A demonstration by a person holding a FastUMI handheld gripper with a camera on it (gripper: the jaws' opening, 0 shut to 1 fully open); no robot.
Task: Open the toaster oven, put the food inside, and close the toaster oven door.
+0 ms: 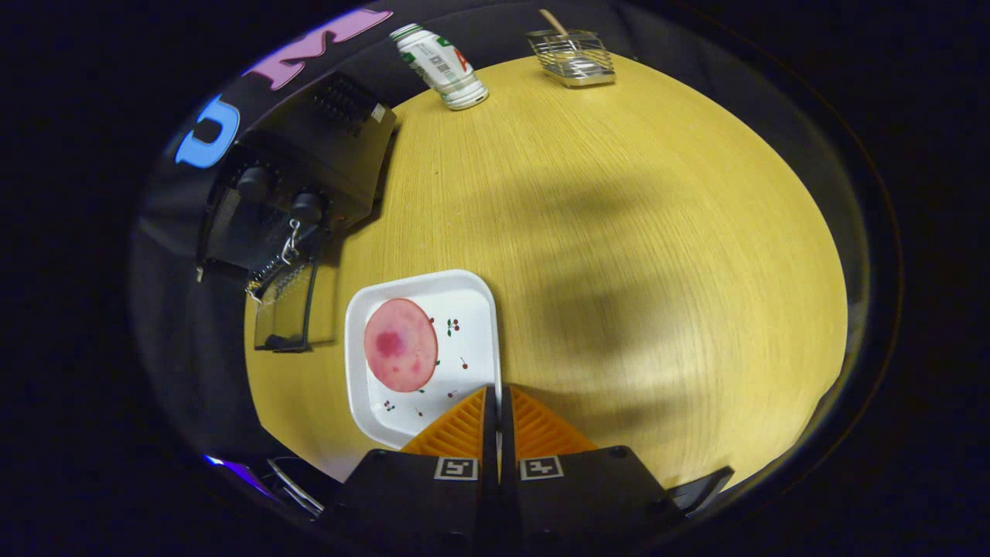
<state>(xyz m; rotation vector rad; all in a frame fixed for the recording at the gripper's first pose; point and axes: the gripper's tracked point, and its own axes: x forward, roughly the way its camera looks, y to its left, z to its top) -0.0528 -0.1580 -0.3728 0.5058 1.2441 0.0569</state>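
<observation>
A black toaster oven (309, 162) stands at the table's far left, its glass door (285, 309) folded down open toward the plate. A white square plate (464, 309) with small cherry prints lies just right of the door and carries a round pink slice of meat (401, 344). My gripper (496, 393) sits at the plate's near right corner. The fingers are closed together with the plate's rim running into the thin gap between them, so they are shut on the plate. I cannot tell whether the plate is lifted off the table.
The yellow wooden table (619, 232) spreads wide to the right of the plate. At its far edge stand a white bottle (441, 66) with a green and red label and a wire basket (572, 58) holding a wooden stick.
</observation>
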